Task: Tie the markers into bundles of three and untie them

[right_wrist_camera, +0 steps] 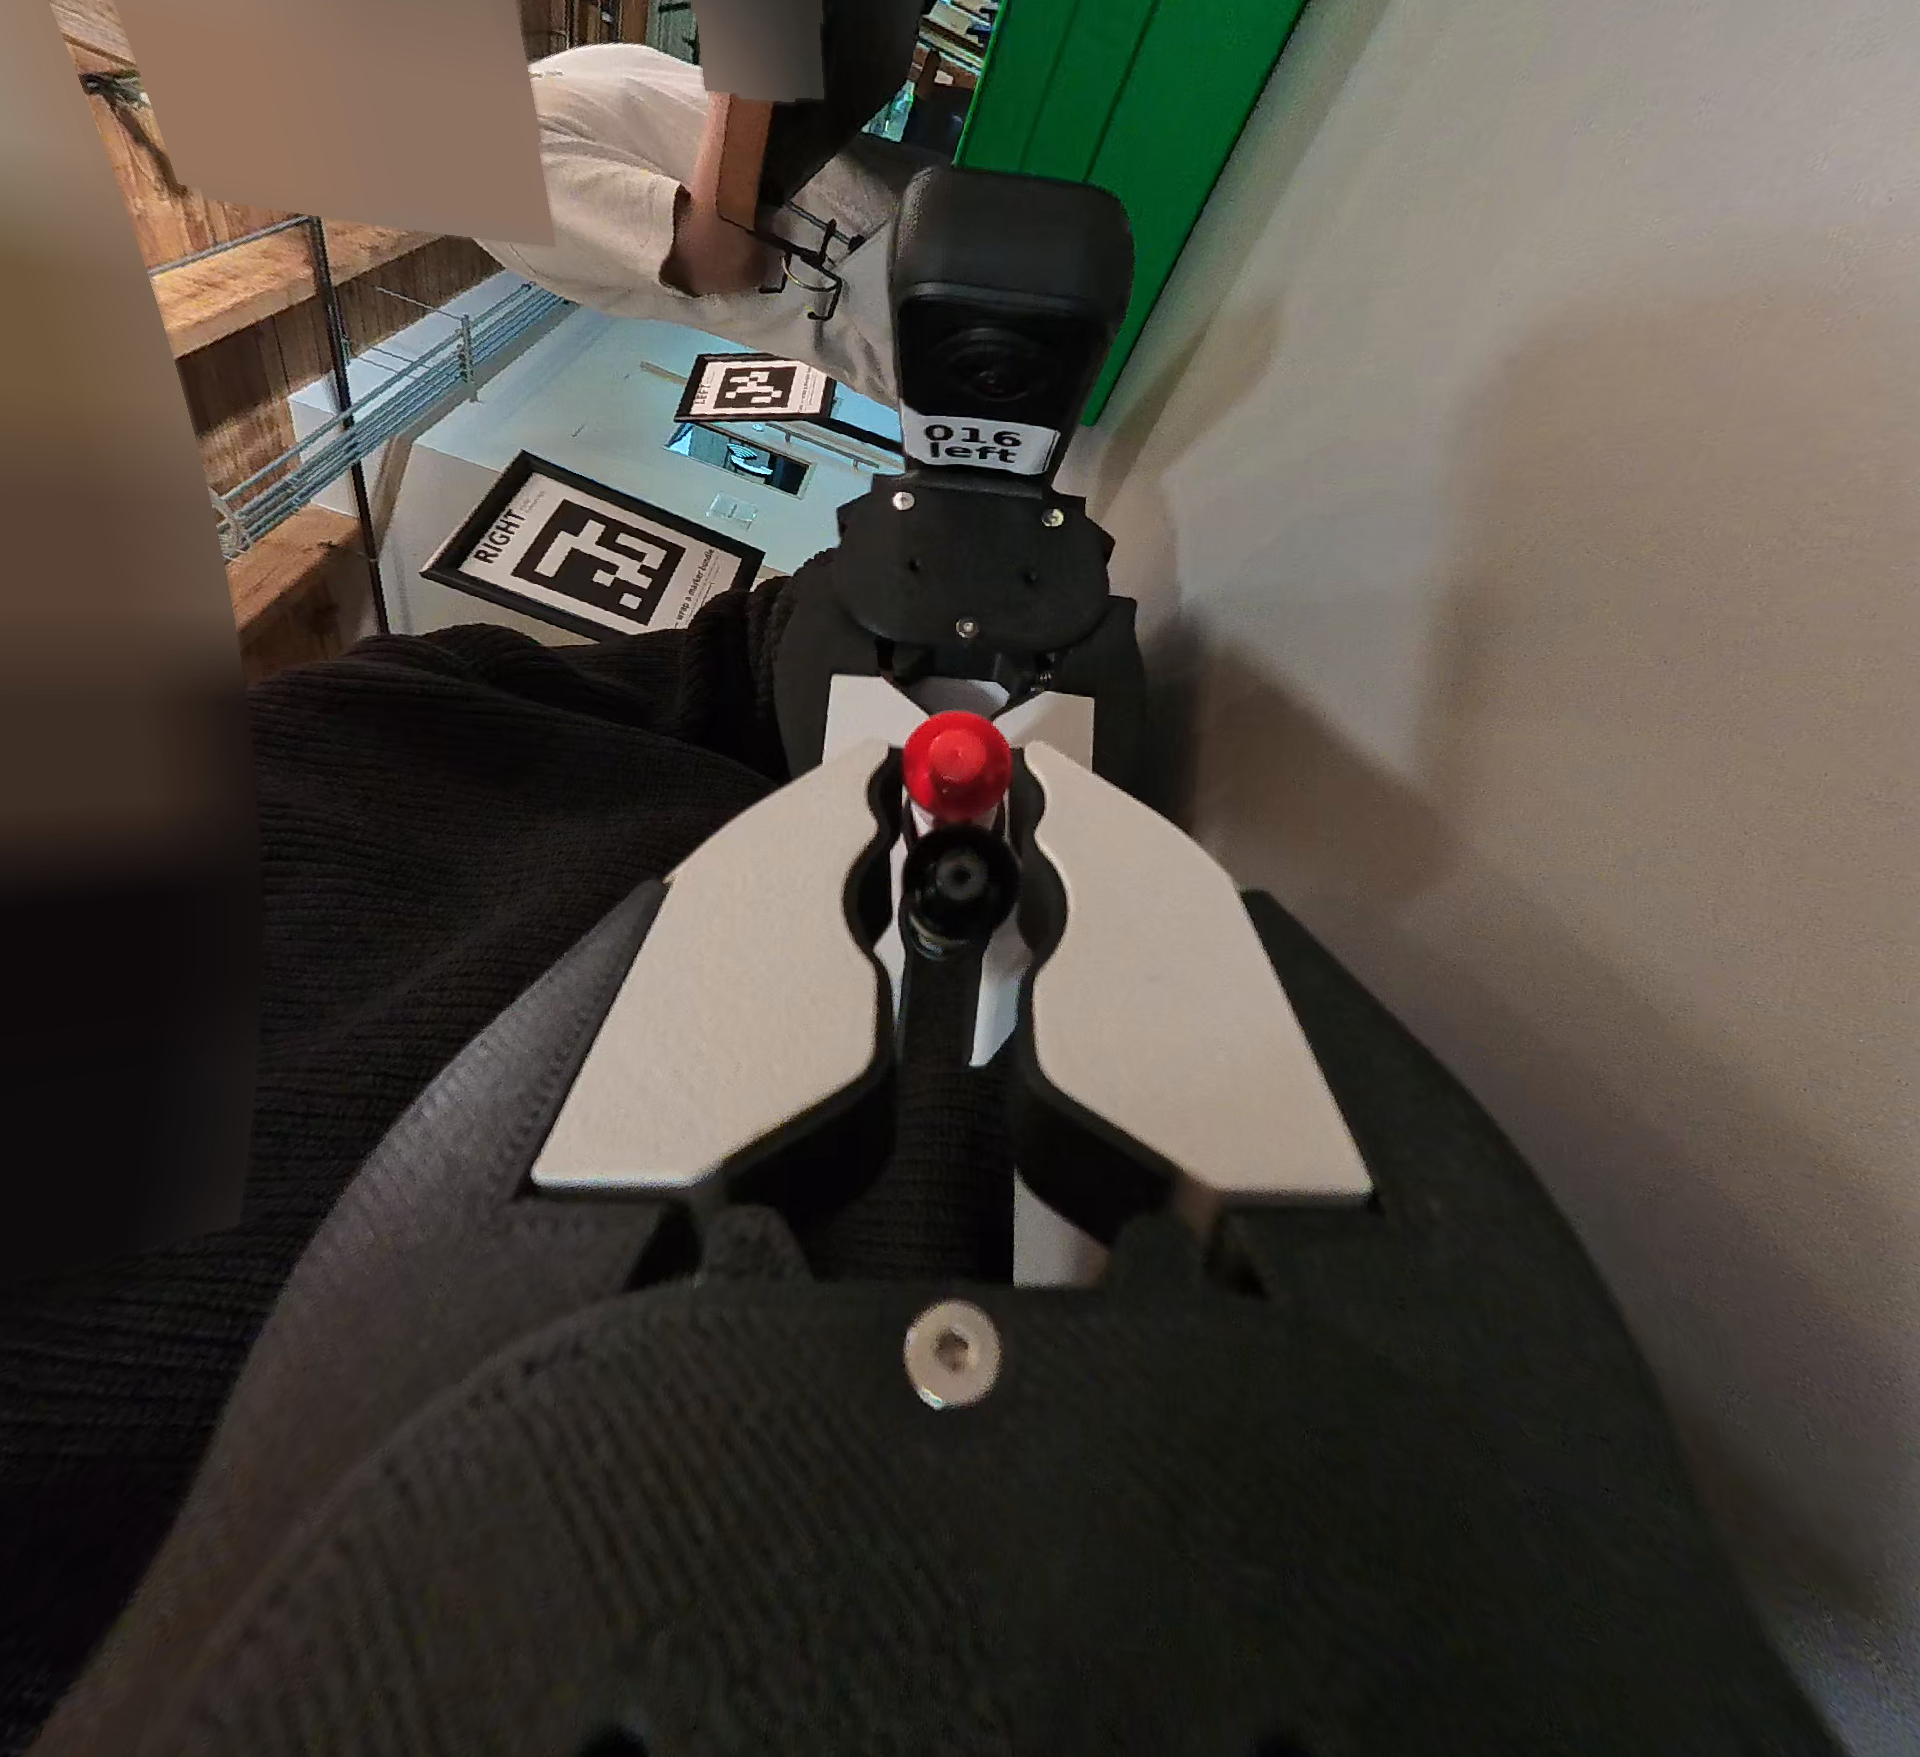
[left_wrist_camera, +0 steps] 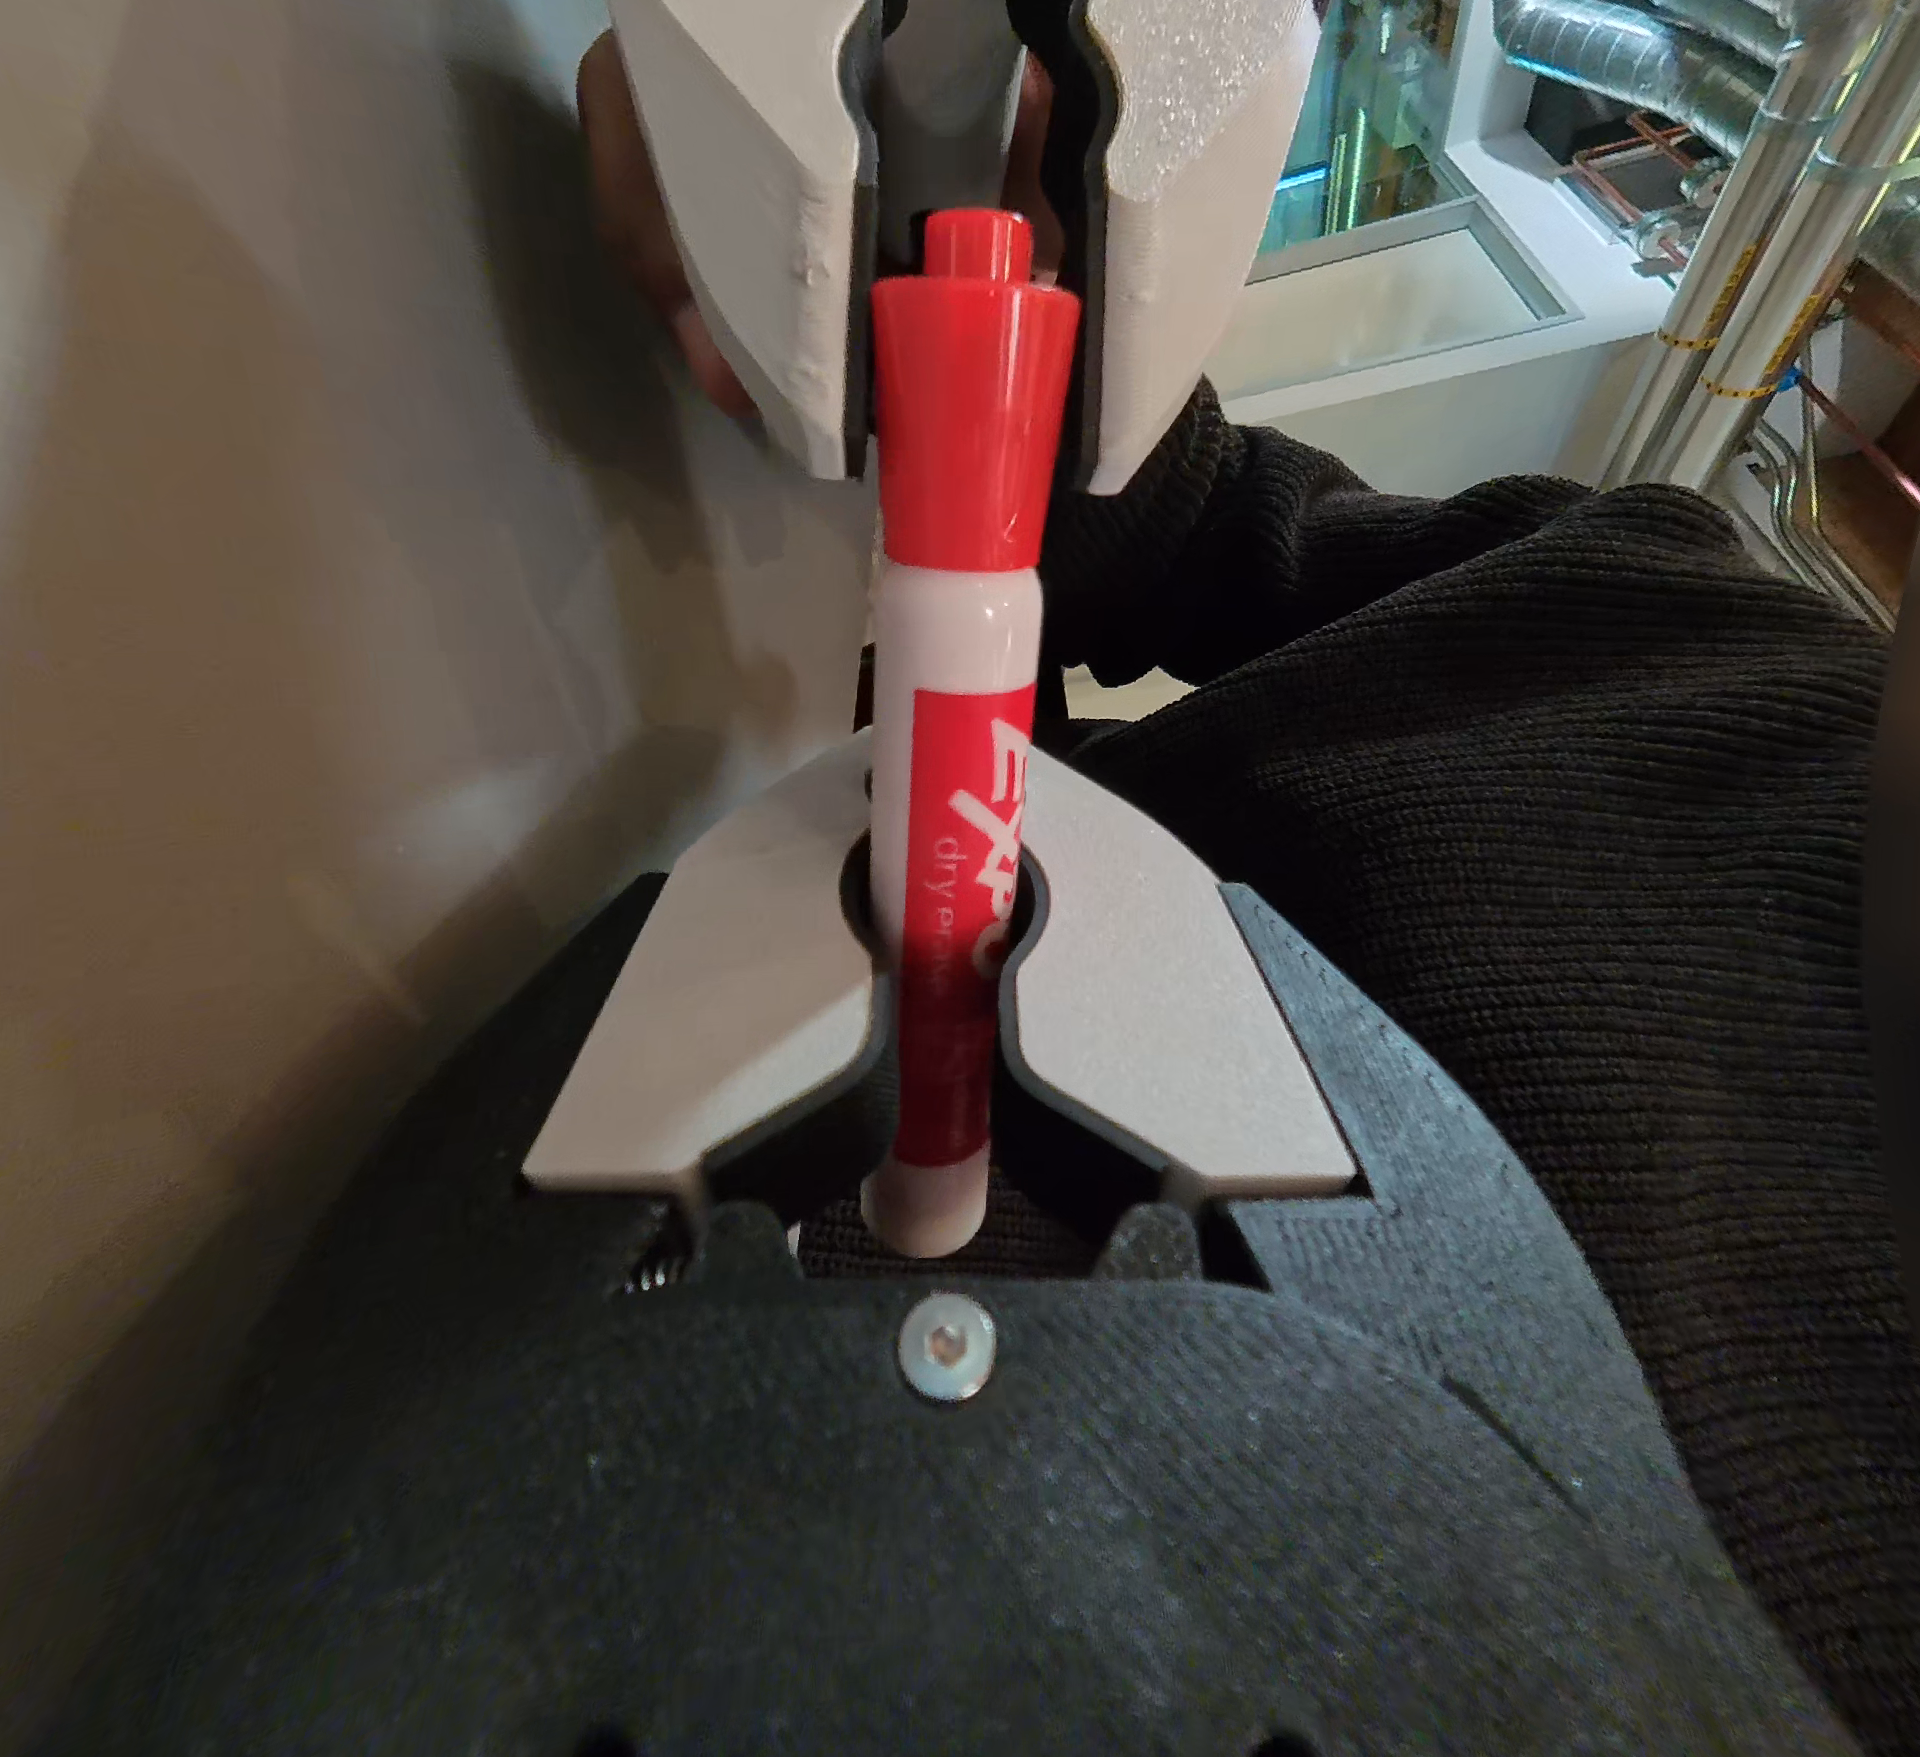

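Note:
A red-capped whiteboard marker (left_wrist_camera: 961,668) with a white body is held between both grippers, which face each other. My left gripper (left_wrist_camera: 951,772) is shut on its body. My right gripper (left_wrist_camera: 971,460) comes from the far side and is closed around its red cap. In the right wrist view the red cap (right_wrist_camera: 956,762) shows end-on at my right gripper's (right_wrist_camera: 956,757) tips. A black marker end (right_wrist_camera: 956,876) also sits between those fingers just behind it. The left gripper (right_wrist_camera: 956,705) and its camera (right_wrist_camera: 1003,336) are straight ahead.
A black knit sleeve (left_wrist_camera: 1507,824) lies beside the grippers. A pale wall (right_wrist_camera: 1558,564) runs along one side, with a green panel (right_wrist_camera: 1122,97). Two framed black-and-white tag boards (right_wrist_camera: 597,559) lie on a white surface. A person in a light top (right_wrist_camera: 623,169) stands beyond. Silver ducts (left_wrist_camera: 1714,45) are at the far right. The tips of one gripper are about 8 cm away from the tips of the other.

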